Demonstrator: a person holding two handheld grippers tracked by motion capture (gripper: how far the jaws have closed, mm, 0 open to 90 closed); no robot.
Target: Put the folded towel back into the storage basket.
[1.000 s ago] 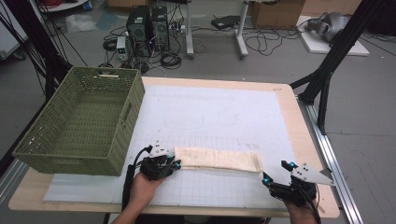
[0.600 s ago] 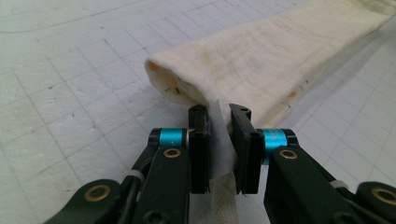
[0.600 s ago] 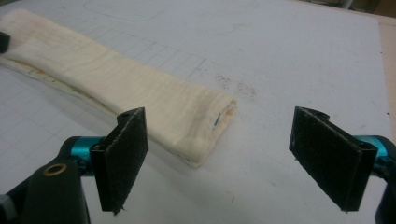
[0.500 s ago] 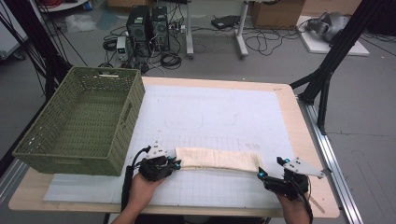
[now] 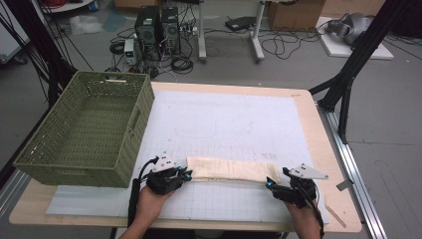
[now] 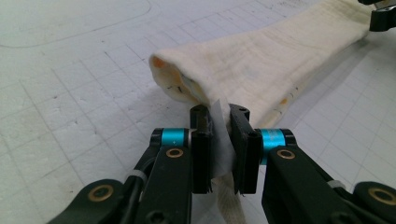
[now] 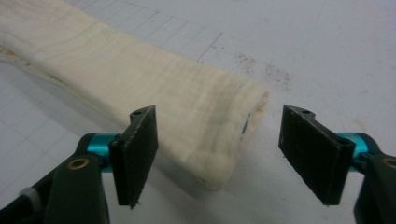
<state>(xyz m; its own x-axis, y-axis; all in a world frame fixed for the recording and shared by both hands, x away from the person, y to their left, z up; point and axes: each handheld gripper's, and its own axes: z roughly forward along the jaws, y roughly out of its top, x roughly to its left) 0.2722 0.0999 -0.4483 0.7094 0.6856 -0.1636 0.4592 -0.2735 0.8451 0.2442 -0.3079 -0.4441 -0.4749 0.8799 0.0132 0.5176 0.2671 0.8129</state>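
Cloth roll (image 5: 230, 170) lies on white mat, right of green basket (image 5: 127, 129), whose inside looks bare. Left gripper (image 6: 218, 123) clamps cloth's near-basket end; its view shows a thin white tag pinched too. Right gripper (image 7: 217, 147) jaws, just closing, straddle far end without touching.

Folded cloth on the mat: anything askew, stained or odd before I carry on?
Mostly fine. The folded cloth lies flat and straight between the two tongs. Oddities are small: faint orange-yellow stains near the end pinched by the left tongs, and dark smudges on the white mat beyond the right tongs, which stand open around the other end.
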